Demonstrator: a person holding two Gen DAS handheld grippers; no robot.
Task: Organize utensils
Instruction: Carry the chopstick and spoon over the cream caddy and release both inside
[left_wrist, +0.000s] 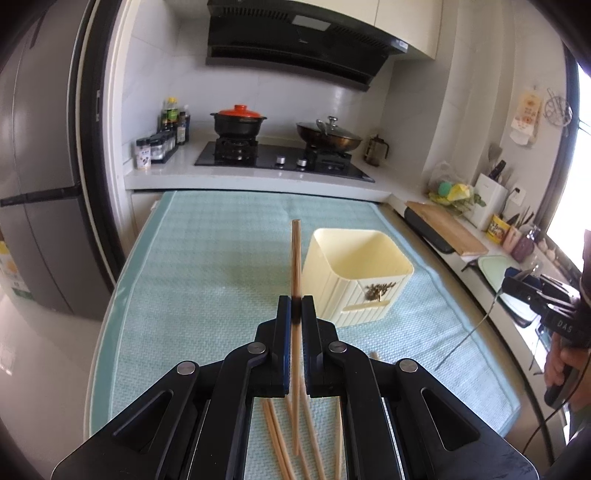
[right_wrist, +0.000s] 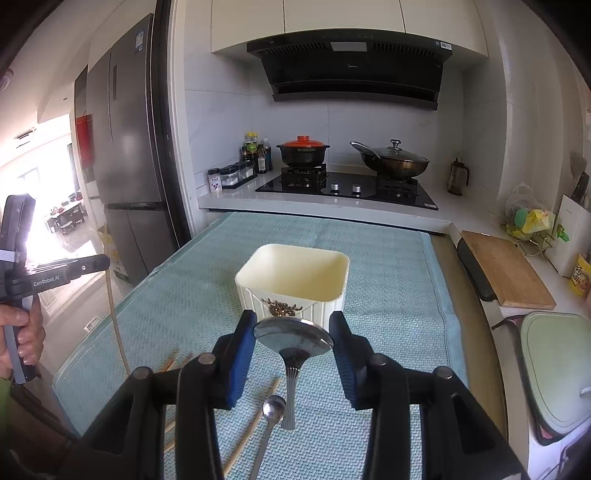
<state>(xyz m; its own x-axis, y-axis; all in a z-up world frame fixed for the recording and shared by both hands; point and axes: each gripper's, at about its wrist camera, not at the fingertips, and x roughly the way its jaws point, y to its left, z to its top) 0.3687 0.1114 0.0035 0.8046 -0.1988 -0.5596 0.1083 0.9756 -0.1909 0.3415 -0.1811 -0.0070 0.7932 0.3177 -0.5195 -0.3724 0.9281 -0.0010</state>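
**Both tools loaded above the holder: slip risks**

Risks: the thin wooden chopstick (left_wrist: 296, 258) is pinched near one end only, so it could pivot or slide in the left tool (left_wrist: 296, 301) and miss the cream ribbed square plastic holder (left_wrist: 360, 275). The large steel spoon (right_wrist: 293, 338) is caught across its smooth, curved bowl; it may twist or drop out, handle hanging.

Left tool: jaws together, clamped on the chopstick, which stands up just left of the holder. Right tool (right_wrist: 293, 334): jaws partly apart, pads against the spoon bowl's edges, held in front of the holder.

More chopsticks (left_wrist: 277, 439) and a small spoon (right_wrist: 272, 410) lie on the teal cloth covering the desk (right_wrist: 388, 258).
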